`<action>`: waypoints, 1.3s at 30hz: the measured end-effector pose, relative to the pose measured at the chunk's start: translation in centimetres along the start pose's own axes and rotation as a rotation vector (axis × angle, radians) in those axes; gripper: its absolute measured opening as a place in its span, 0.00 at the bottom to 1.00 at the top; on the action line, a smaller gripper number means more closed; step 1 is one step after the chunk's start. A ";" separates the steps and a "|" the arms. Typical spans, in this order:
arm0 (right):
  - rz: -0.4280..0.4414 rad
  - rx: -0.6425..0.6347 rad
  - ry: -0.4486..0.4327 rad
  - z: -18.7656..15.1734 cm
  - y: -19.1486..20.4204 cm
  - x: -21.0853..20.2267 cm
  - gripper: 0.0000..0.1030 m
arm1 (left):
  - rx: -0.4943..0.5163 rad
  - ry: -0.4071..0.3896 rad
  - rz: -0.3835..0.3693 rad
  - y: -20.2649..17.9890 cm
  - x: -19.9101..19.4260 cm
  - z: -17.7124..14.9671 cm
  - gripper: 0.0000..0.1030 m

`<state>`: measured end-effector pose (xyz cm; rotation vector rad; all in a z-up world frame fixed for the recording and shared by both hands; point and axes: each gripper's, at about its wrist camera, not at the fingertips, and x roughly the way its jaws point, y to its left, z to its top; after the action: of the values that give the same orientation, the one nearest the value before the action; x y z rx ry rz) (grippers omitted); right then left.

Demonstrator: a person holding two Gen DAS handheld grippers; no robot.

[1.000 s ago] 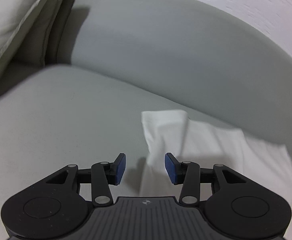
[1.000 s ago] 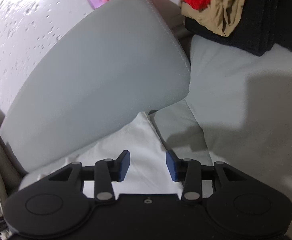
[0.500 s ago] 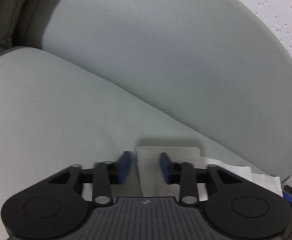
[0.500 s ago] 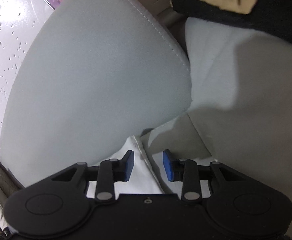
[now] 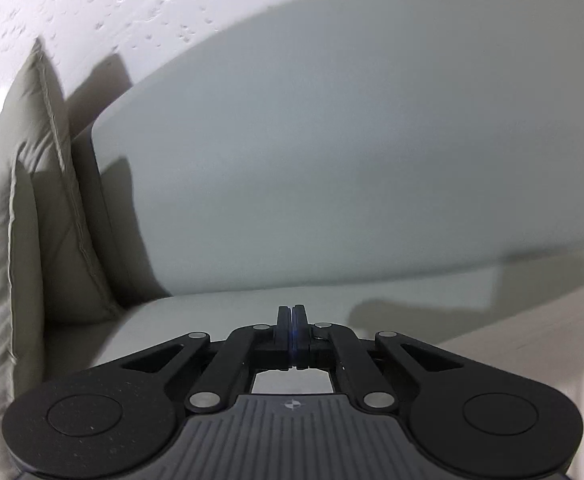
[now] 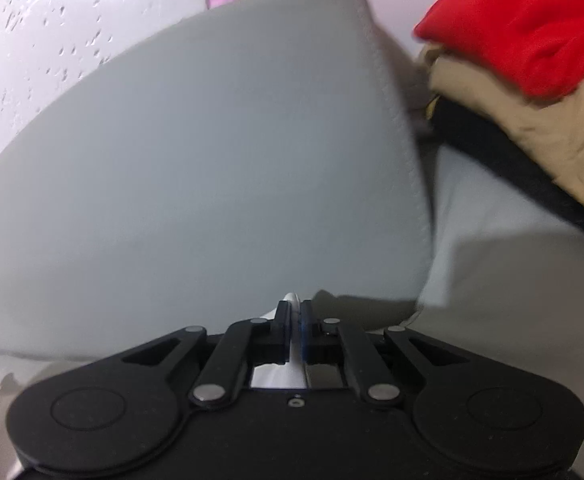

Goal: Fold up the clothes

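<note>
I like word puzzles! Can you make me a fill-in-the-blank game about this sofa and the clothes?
1. The right hand-held gripper is shut on a thin fold of ____ cloth.
2. On top of the pile of folded clothes lies a bright ____ garment.
3. The beige seamed cushion stands at the ____ edge of the left wrist view.
4. Both grippers point at the pale grey sofa ____.

Missing words: white; red; left; backrest

Grey sofa seat (image 5: 219, 312) sits right under the tool, backrest (image 6: 211, 184) straight ahead. A white garment (image 6: 289, 300) lies on it at the tips. Off to the right there's a stack of clothes (image 6: 532, 72), red on top.
</note>
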<state>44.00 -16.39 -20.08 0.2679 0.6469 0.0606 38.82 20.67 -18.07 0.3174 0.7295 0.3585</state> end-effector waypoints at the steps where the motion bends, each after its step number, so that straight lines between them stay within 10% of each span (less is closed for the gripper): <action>1: -0.023 0.001 0.028 -0.3 0.0 0.6 0.04 | 0.019 0.038 0.015 -0.4 1.0 -0.2 0.00; 8: -0.046 0.065 0.057 -0.5 -0.4 -0.1 0.14 | -0.170 0.125 -0.006 3.0 0.6 -2.5 0.16; 12: 0.020 0.093 0.003 0.5 -0.7 -7.3 0.17 | -0.119 0.019 -0.043 5.2 -7.7 -3.6 0.18; 16: 0.103 0.102 -0.049 0.5 -0.2 -18.2 0.32 | -0.102 -0.131 -0.089 6.2 -19.4 -4.9 0.41; 21: 0.174 0.046 -0.066 -0.3 0.2 -29.3 0.54 | -0.240 -0.093 -0.164 5.4 -28.5 -7.5 0.68; 27: 0.132 0.042 -0.071 -6.6 -1.2 -36.9 0.59 | -0.356 0.020 -0.386 0.3 -28.6 -14.0 0.71; 32: -0.031 0.065 -0.164 -12.3 -4.5 -40.6 0.58 | -0.278 0.123 -0.229 -1.6 -26.8 -14.9 0.70; 39: -0.028 0.265 -0.145 -13.1 -7.2 -40.7 0.59 | -0.386 0.155 -0.275 -0.1 -25.6 -15.8 0.71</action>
<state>3.42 -25.99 -8.10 0.5140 0.5141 -0.0720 10.23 12.26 -14.22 -0.1771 0.8256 0.2566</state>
